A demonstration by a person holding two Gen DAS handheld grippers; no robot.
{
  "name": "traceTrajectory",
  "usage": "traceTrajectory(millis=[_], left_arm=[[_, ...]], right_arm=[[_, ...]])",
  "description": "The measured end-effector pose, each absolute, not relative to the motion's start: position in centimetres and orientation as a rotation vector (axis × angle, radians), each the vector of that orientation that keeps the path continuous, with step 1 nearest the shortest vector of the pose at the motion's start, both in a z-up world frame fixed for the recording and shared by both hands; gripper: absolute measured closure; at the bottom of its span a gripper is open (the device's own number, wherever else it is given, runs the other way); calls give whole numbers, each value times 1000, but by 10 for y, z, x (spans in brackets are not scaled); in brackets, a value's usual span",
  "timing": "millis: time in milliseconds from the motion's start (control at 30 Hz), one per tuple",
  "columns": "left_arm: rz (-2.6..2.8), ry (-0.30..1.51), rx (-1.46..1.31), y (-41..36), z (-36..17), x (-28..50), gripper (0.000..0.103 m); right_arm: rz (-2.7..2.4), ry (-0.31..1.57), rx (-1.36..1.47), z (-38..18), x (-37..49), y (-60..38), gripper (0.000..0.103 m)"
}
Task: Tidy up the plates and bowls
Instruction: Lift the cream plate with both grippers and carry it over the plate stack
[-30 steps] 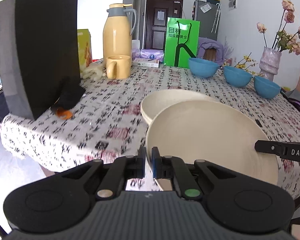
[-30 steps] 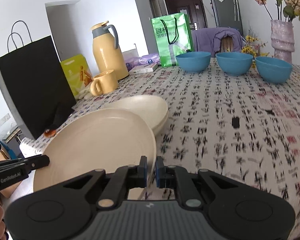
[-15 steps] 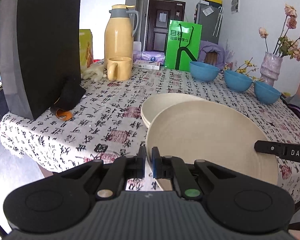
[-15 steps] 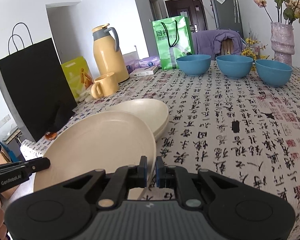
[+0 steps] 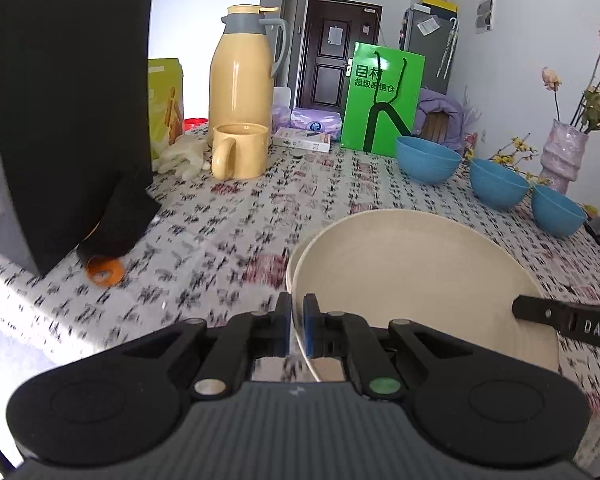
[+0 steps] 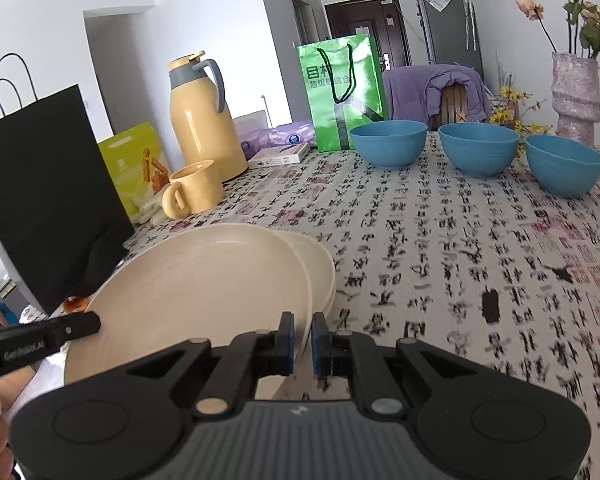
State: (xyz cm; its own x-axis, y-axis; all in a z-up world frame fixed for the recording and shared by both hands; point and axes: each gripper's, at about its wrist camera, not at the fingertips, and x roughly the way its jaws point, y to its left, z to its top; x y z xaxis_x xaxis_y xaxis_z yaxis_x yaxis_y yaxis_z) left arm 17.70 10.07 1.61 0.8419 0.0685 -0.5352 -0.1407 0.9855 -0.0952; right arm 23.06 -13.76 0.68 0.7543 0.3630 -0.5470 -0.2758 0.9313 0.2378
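From the left: the black paper bag [image 5: 64,120] stands at the bench's [image 5: 236,232] left edge, with the yellow jug [image 5: 242,80] and mug [image 5: 242,151] beyond it. The left tongs [image 5: 296,326] are pinched on the near-left rim of the cream plate [image 5: 412,280], and the right tongs [image 6: 300,338] are pinched on its opposite rim, so the plate hangs between both, off the cloth. Over the last second the pair has carried it forward across the bench: then it overlapped only the near half of the plate stack [image 6: 320,264], and now it covers nearly all of it, leaving a thin crescent of the stack showing. It looks close to lined up, so the next call is probably to lower it and let go. To the right, the three blue bowls [image 6: 478,148] sit apart in a row near the vase [image 6: 574,96], not yet nested.
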Motion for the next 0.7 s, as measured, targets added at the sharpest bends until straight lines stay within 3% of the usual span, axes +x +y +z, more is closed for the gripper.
traceTrajectory(millis=[333, 700], left_arm=[[68, 574, -127, 111, 18, 247, 97], [75, 641, -152, 121, -1, 256, 96]], right_arm=[[306, 638, 158, 4, 284, -131, 92], [313, 665, 118, -5, 293, -121, 92]])
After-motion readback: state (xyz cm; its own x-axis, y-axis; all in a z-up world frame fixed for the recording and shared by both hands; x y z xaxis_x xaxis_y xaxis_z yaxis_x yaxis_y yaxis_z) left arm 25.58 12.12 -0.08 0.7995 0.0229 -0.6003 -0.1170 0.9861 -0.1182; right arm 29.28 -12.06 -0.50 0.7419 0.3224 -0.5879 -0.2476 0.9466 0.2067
